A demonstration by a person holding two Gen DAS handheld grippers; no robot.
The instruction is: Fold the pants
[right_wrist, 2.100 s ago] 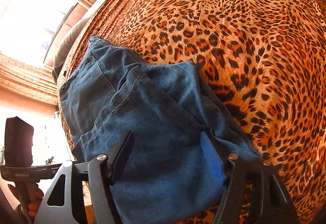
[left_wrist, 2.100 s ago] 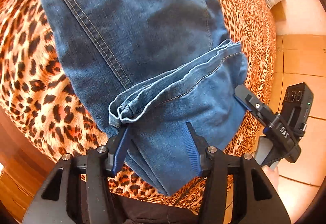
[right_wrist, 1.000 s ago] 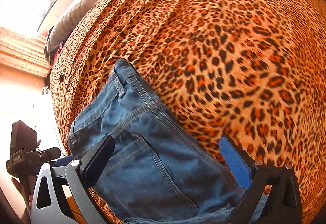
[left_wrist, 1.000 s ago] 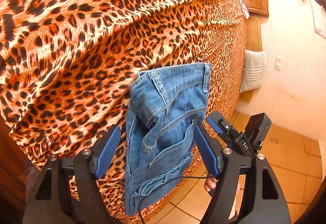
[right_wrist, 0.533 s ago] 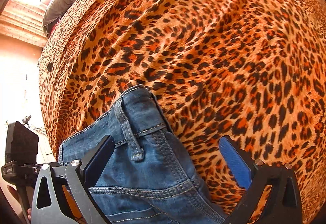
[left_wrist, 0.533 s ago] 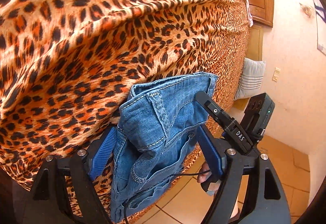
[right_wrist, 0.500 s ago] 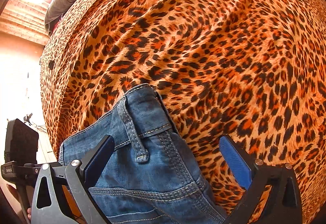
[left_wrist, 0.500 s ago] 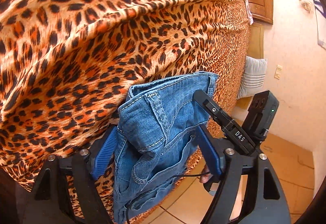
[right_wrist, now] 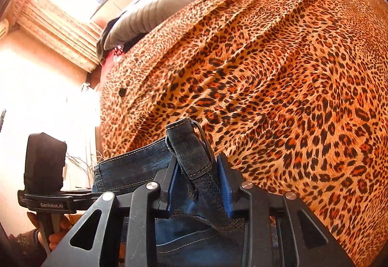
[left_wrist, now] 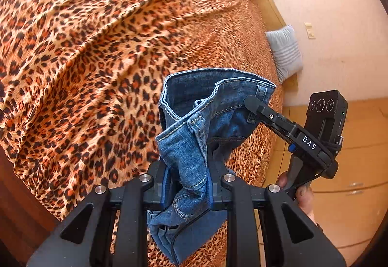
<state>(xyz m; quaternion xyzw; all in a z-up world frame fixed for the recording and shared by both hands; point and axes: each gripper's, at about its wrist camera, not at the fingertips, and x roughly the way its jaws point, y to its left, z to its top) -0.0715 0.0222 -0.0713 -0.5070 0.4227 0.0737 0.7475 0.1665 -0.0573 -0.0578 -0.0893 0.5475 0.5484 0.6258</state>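
The blue jeans (left_wrist: 191, 145) are folded into a bundle and lifted above the leopard-print bed cover (left_wrist: 84, 60). My left gripper (left_wrist: 188, 184) is shut on one end of the waistband. My right gripper (right_wrist: 197, 182) is shut on the other end, at a belt loop (right_wrist: 191, 153). The right gripper also shows in the left wrist view (left_wrist: 252, 102), pinching the far corner of the waistband. The left gripper shows in the right wrist view (right_wrist: 92, 196). The rest of the jeans hangs down below the fingers.
The bed cover (right_wrist: 266, 73) fills most of both views. A grey striped pillow (left_wrist: 286, 53) leans at the wall on the floor. A grey pillow (right_wrist: 150, 17) lies at the bed's head under a window. Tiled floor (left_wrist: 351, 206) lies to the right.
Both grippers have closed on the waistband ends; earlier they stood open around the jeans. The jeans have come up off the bed cover.
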